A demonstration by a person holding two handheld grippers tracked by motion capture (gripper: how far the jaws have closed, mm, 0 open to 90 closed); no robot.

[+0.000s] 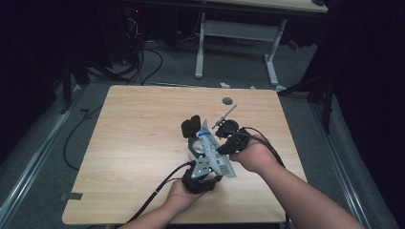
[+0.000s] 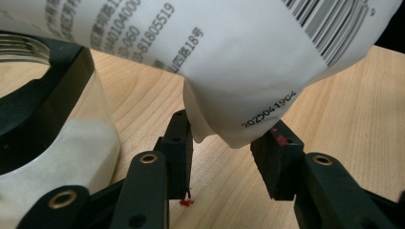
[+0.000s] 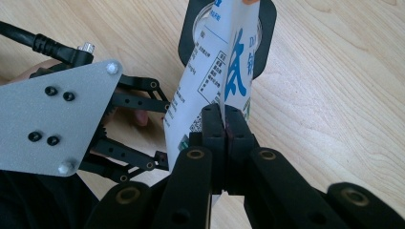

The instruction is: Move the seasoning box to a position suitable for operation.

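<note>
My right gripper pinching white printed pouch by edge, tilted over glass jar. Left gripper spread, jaws around pouch's bottom corner, just beside jar.

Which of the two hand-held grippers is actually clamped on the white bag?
The right hand-held gripper: its jaws are shut on the white bag. The left hand-held gripper stands open, the bag's corner hanging between its jaws.
</note>
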